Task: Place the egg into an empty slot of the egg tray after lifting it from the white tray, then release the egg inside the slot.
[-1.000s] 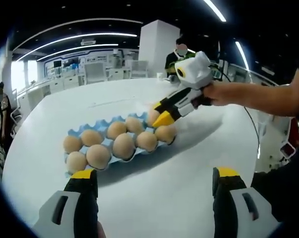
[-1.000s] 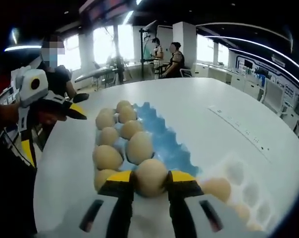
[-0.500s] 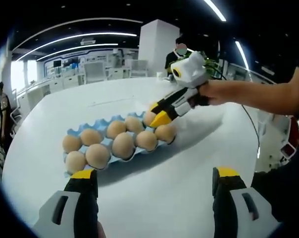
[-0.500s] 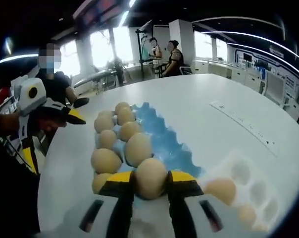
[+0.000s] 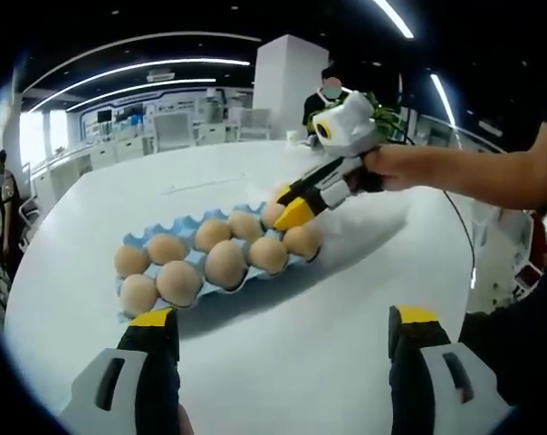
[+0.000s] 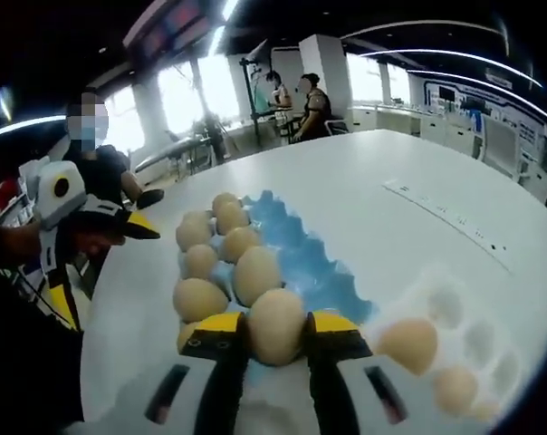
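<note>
Brown egg (image 6: 275,326) pinched between right gripper (image 6: 274,333) jaws, over near end of blue moulded egg tray (image 6: 301,258)
Left gripper (image 5: 278,337) jaws spread, empty, above round white table (image 5: 301,362); white plastic tray (image 6: 455,313) with brown eggs beside blue tray

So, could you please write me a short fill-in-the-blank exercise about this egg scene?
1. The right gripper is shut on an ____.
2. The egg tray on the table is coloured ____.
3. The left gripper's jaws are ____ and hold nothing.
4. The white tray holds ____ eggs.

Missing words: egg; blue; open; two
</note>
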{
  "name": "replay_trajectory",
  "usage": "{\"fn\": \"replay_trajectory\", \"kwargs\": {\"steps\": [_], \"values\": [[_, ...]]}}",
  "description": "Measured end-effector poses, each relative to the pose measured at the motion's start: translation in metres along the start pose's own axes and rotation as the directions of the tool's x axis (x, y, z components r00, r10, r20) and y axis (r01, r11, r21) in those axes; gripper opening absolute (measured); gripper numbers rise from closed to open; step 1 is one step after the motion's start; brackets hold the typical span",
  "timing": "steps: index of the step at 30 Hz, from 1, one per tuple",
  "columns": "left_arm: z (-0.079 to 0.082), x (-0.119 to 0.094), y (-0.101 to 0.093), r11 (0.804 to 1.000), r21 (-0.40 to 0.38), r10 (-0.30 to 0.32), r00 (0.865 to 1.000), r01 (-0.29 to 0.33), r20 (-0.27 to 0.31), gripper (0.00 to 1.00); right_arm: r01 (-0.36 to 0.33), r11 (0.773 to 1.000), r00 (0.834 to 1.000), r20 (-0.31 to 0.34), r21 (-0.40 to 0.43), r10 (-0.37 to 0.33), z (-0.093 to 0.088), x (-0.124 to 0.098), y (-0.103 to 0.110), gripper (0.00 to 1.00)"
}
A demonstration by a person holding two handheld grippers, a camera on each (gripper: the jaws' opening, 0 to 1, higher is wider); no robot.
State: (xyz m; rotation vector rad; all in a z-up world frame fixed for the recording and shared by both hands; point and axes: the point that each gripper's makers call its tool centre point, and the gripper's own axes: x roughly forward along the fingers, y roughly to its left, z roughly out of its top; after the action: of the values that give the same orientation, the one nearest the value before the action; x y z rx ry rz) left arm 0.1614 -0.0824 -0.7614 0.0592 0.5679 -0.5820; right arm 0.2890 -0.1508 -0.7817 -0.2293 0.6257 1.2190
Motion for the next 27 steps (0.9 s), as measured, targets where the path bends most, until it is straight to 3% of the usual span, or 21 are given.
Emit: {"fn": "replay_trajectory", "kwargs": {"steps": [27], "values": [[0.0011, 0.0020, -0.0015, 1.000, 0.002, -0.003, 1.000, 0.003, 0.000, 0.97, -0.007, 1.000, 1.000, -0.021, 0.001, 0.007, 0.0026, -0.0031, -0.0023, 0.27]]}}
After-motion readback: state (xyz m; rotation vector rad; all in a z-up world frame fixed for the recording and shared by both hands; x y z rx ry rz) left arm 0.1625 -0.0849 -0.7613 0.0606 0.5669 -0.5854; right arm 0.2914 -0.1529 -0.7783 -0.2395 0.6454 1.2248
